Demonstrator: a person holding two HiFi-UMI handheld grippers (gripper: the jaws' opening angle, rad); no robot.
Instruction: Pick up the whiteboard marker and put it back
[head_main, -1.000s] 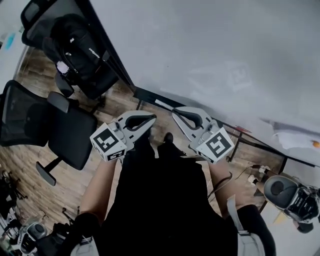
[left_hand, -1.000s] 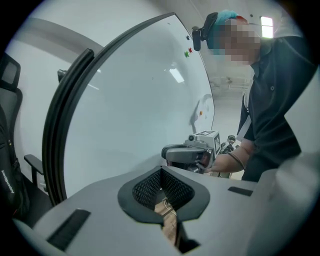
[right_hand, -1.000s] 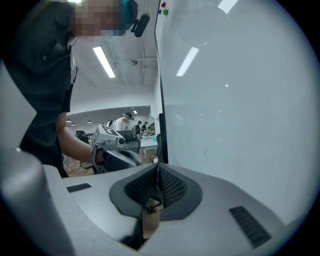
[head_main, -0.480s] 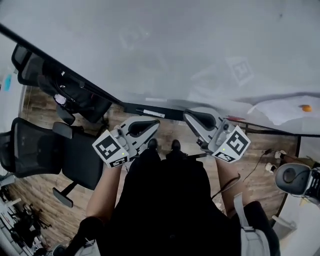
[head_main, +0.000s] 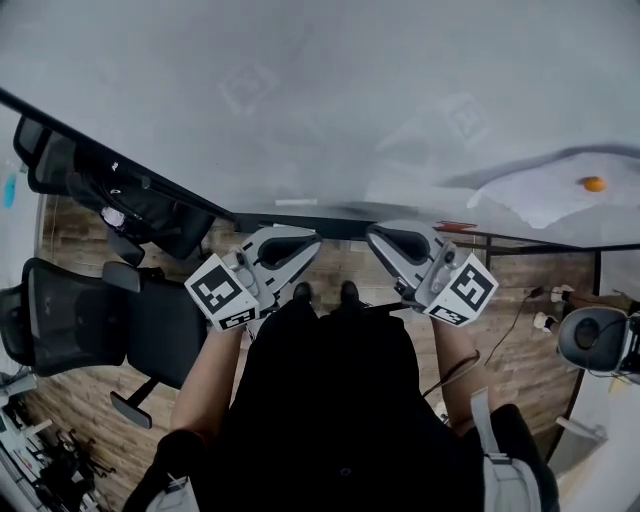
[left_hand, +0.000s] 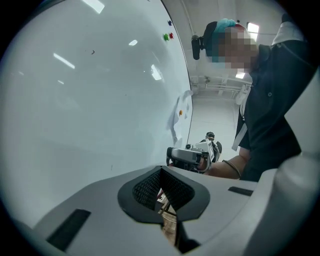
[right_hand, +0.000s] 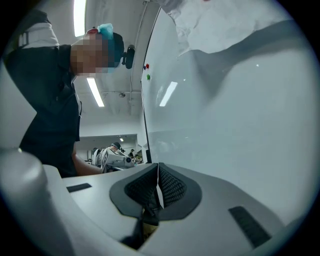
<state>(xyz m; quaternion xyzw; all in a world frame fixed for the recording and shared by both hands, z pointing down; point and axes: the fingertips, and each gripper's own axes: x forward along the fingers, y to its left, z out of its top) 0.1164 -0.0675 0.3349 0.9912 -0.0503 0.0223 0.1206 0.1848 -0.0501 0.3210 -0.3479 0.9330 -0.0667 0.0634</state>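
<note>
A large whiteboard (head_main: 330, 100) fills the top of the head view. On its bottom ledge (head_main: 330, 222) lies a thin white stick (head_main: 297, 202), and further right a thin red one (head_main: 455, 227). Both are too small and blurred to tell whether either is the whiteboard marker. My left gripper (head_main: 303, 243) and right gripper (head_main: 380, 238) hover side by side close to my body, just below the ledge. Both are shut with nothing between the jaws, as the left gripper view (left_hand: 161, 172) and right gripper view (right_hand: 158, 166) show.
A sheet of paper (head_main: 540, 190) hangs on the board at the right under an orange magnet (head_main: 593, 184). Black office chairs (head_main: 150, 320) and a black bag (head_main: 140, 205) stand on the wooden floor at my left. A round grey device (head_main: 590, 340) and cables sit at the right.
The head view has swung so the whiteboard fills more of the picture and the paper has slid right. Both grippers keep their place near the body and stay shut.
</note>
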